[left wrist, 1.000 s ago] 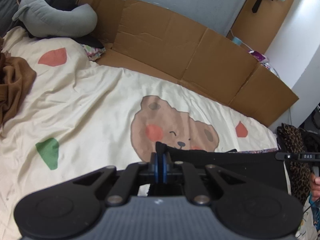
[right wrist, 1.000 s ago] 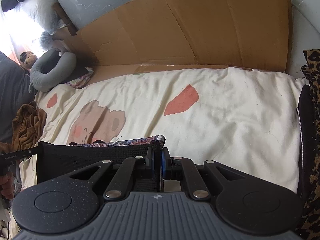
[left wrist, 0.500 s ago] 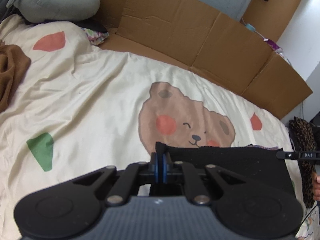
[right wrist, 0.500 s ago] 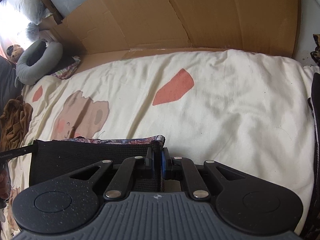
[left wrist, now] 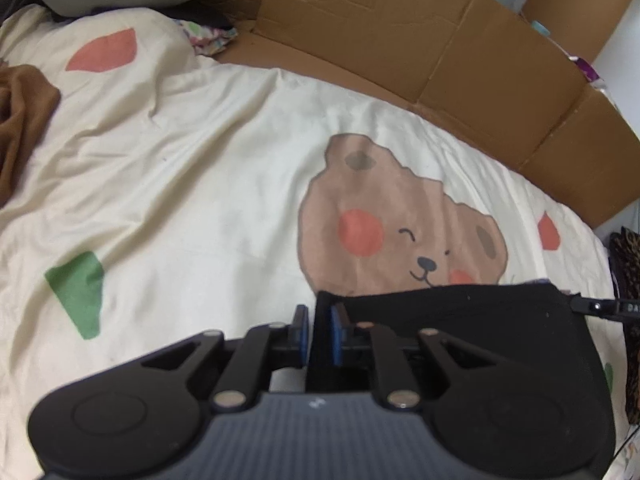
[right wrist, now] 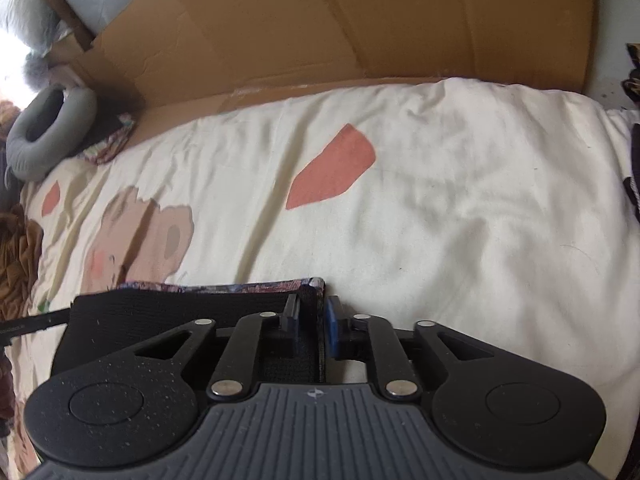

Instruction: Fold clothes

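Left wrist view: left gripper point(left wrist: 319, 330) and right gripper point(right wrist: 313, 325) are releasing the black garment point(left wrist: 460, 320) just below the bedsheet's bear print point(left wrist: 384, 216), jaws opening; next, probably regripping to fold.

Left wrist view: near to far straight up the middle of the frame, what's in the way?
Left gripper, its jaws opening with the black garment edge between the fingers → bear print on the cream bedsheet → cardboard along the far side.
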A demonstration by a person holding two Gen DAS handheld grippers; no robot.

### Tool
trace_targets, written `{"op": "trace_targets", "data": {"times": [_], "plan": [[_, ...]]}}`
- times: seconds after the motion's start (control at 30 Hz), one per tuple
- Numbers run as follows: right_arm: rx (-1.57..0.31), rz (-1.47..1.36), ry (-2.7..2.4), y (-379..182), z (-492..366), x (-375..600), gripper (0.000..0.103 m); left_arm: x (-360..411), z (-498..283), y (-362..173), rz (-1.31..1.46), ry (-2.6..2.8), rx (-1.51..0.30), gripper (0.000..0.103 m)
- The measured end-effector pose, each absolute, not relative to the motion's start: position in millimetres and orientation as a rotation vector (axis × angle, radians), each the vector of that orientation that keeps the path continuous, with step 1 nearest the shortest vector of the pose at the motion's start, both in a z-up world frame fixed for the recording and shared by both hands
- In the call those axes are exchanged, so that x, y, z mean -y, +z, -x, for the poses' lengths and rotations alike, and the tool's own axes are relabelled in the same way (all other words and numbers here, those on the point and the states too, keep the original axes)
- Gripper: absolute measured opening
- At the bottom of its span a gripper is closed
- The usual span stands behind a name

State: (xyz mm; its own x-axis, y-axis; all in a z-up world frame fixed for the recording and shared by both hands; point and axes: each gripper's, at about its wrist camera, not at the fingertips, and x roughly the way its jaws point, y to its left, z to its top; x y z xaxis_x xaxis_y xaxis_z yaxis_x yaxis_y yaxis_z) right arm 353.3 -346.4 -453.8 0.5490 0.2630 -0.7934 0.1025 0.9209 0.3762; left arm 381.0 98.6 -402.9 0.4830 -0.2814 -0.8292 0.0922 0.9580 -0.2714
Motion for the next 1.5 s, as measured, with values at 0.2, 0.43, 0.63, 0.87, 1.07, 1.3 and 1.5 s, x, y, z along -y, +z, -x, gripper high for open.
{"op": "trace_targets", "data": {"times": [0.2, 0.43, 0.63, 0.87, 1.07, 1.3, 1.5], "plan": [[-0.919, -0.417, 0.153, -423, -345, 351, 0.03, -89, -374, -379, 0.208, -0.235, -1.047, 0.013], [-0.881, -0.342, 0.271, -405, -341, 309, 0.029, -52, -354, -365, 0.195, -0.283, -1.027, 0.013], [-0.883, -0.236, 0.379, -401, -336, 260, 0.028, -21, -341, -360, 0.138, -0.353, -1.001, 0.013], [-0.894, -0.11, 0.443, -409, -338, 220, 0.027, 1, -340, -370, 0.099, -0.386, -0.994, 0.013], [-0.913, -0.043, 0.438, -420, -348, 208, 0.024, 3, -346, -383, 0.111, -0.362, -1.001, 0.017], [-0.936, -0.06, 0.416, -435, -355, 206, 0.022, 10, -355, -397, 0.111, -0.323, -1.038, 0.017], [-0.928, -0.087, 0.4, -433, -360, 205, 0.022, 17, -362, -387, 0.086, -0.298, -1.054, 0.012]]}}
